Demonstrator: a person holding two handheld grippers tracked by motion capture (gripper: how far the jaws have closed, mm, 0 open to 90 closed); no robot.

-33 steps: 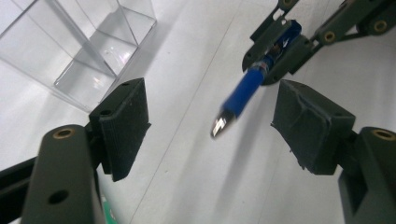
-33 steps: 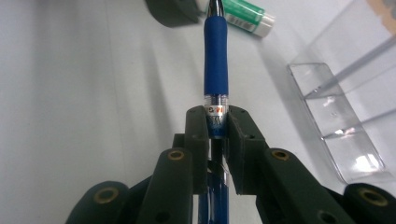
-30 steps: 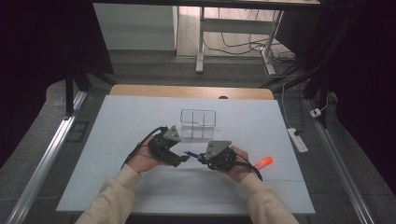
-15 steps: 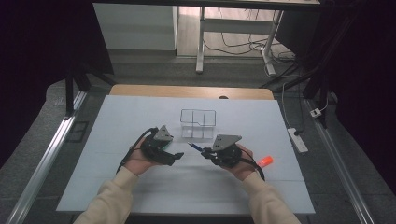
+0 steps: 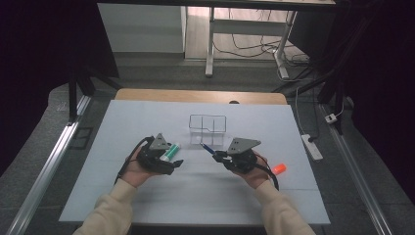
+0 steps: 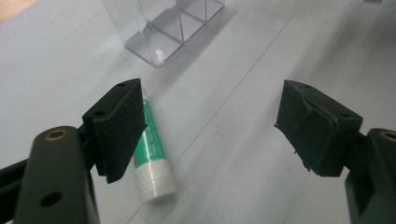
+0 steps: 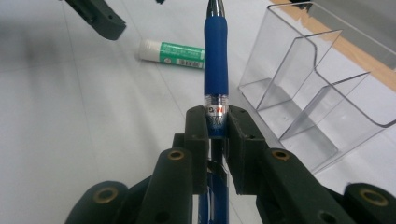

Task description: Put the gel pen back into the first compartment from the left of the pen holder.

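Observation:
A blue pen sticks out forward from my right gripper, whose jaws are shut on its clear barrel; from above the blue pen points up-left from my right gripper toward the clear organizer. A green and white glue stick lies flat on the white mat, just beside the left jaw of my left gripper, which stands open with nothing between its fingers. From above, the glue stick lies next to my left gripper.
The clear plastic organizer with compartments stands on the mat right of the pen tip. An orange marker lies right of my right hand. A white power strip sits off the mat's right edge.
My left gripper has drawn away leftward from the right one, uncovering the glue stick on the mat. The right gripper has kept its place with the pen.

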